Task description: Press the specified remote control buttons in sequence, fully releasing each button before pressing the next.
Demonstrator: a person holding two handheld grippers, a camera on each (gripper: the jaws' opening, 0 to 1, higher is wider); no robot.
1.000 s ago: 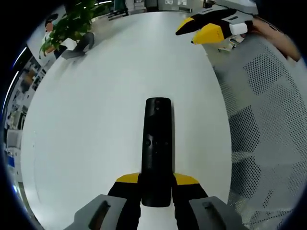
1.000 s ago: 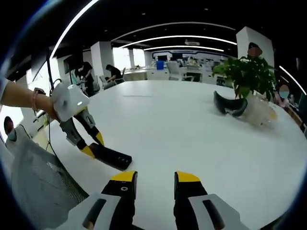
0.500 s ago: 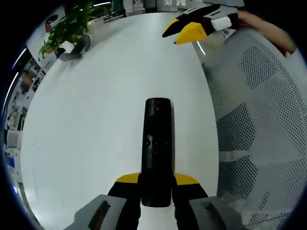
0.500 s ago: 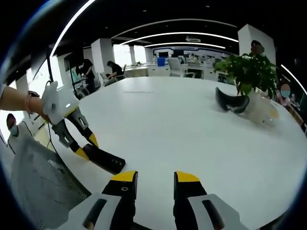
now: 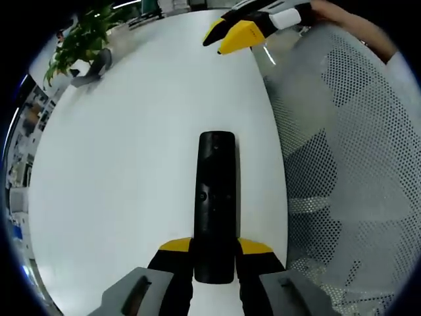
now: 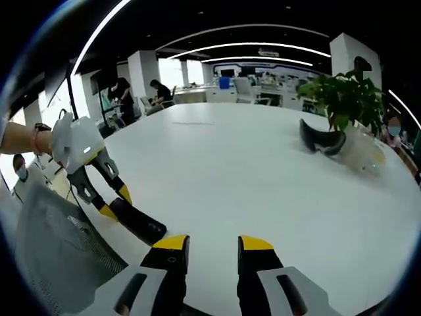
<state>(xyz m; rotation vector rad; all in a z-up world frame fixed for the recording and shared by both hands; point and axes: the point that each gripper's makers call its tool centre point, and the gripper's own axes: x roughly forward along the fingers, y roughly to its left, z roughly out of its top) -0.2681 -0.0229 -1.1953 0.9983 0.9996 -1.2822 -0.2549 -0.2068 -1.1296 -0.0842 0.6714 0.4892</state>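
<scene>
The left claw point(image 5: 214, 253) pinches the near end of a long black remote control point(image 5: 215, 197) between its yellow-tipped jaws, holding it over the near edge of the round white tabletop point(image 5: 131, 131), with a grey mesh chair back point(image 5: 355, 164) to its right. The right claw point(image 6: 206, 245) hangs spread and empty above the tabletop, its yellow tips apart, with the left claw and remote at near left in its view. A green potted plant point(image 6: 345, 99) and a dark curved headset point(image 6: 321, 139) sit at the tabletop's far right.

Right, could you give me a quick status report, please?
Left gripper shut on remote. Right gripper open, empty, above white table. No button pressed. Nothing in the way.
</scene>
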